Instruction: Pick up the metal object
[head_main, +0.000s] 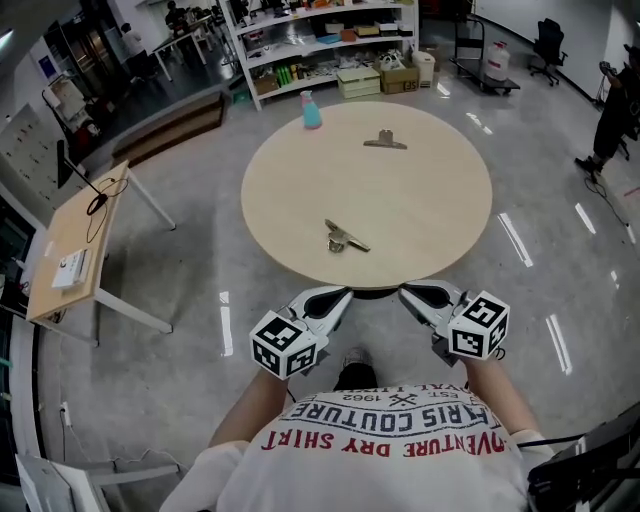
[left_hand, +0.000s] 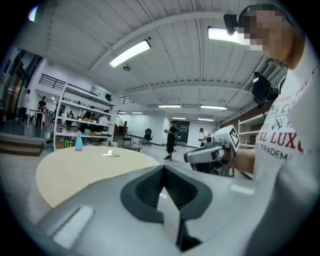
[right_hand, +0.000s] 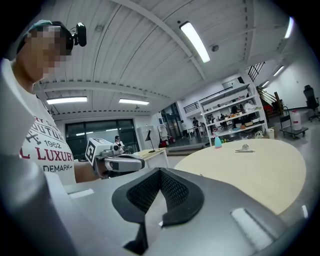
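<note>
A metal object (head_main: 345, 239) lies on the round wooden table (head_main: 430, 210), close to its near edge. A second metal clip (head_main: 385, 141) rests at the far side, also seen as the clip (left_hand: 110, 155) and the clip (right_hand: 245, 148) in the two gripper views. My left gripper (head_main: 343, 294) and right gripper (head_main: 406, 291) hover side by side just off the table's near edge, short of the near metal object. Both are shut with nothing between the jaws. The left gripper (left_hand: 162, 168) points across the table, and so does the right gripper (right_hand: 160, 170).
A blue bottle (head_main: 311, 110) stands at the table's far edge. A small wooden desk (head_main: 75, 250) is to the left, and shelving (head_main: 320, 40) stands behind. A person (head_main: 610, 110) stands at the right; others stand further back in the room.
</note>
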